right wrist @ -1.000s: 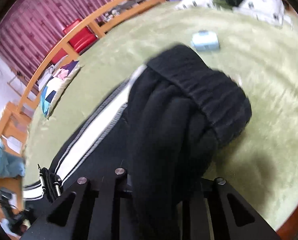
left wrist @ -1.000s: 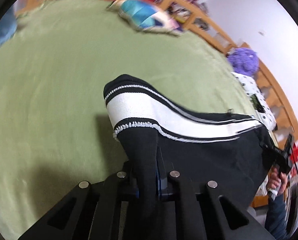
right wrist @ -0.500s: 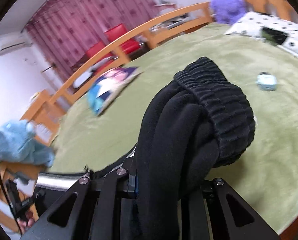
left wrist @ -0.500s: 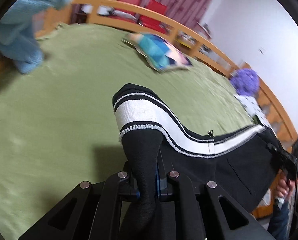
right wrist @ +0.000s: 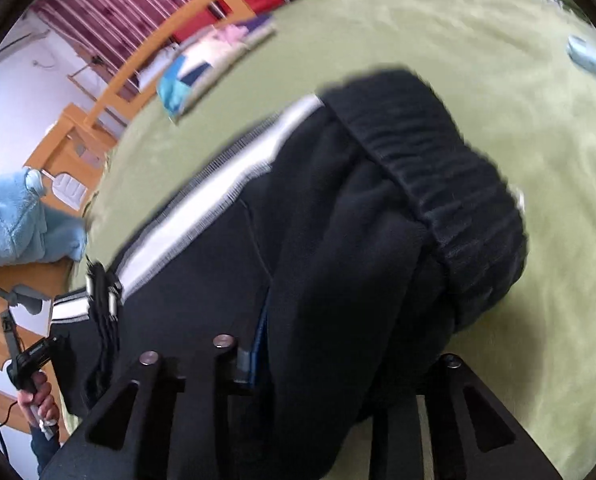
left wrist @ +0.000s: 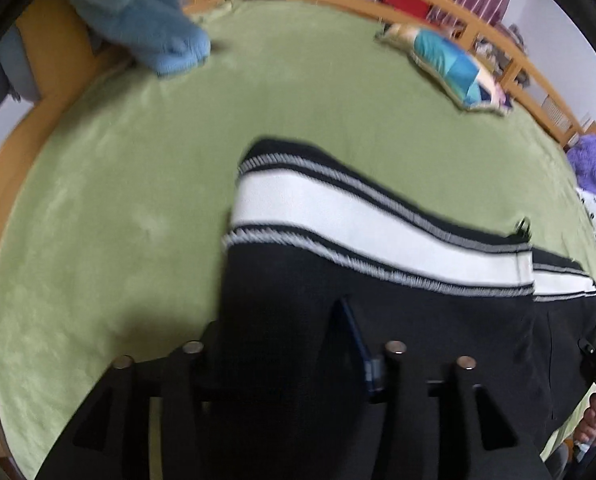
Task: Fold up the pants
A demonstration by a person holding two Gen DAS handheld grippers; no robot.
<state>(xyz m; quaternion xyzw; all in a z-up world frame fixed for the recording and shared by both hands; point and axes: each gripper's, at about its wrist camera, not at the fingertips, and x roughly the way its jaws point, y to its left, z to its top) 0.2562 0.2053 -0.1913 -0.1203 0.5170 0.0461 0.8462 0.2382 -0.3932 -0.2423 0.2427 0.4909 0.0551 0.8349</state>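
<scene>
Pants [left wrist: 378,280], black with a white side stripe, hang stretched above the green blanket [left wrist: 137,200], the left gripper [left wrist: 289,344] clenched on the cuff end and the right gripper [right wrist: 338,360] clenched on the bunched waistband.

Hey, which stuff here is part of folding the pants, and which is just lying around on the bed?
Part of the job:
pants
left claw, shut on them
right claw, shut on them

Lying about:
blue plush
pillow
purple plush
small blue box
</scene>
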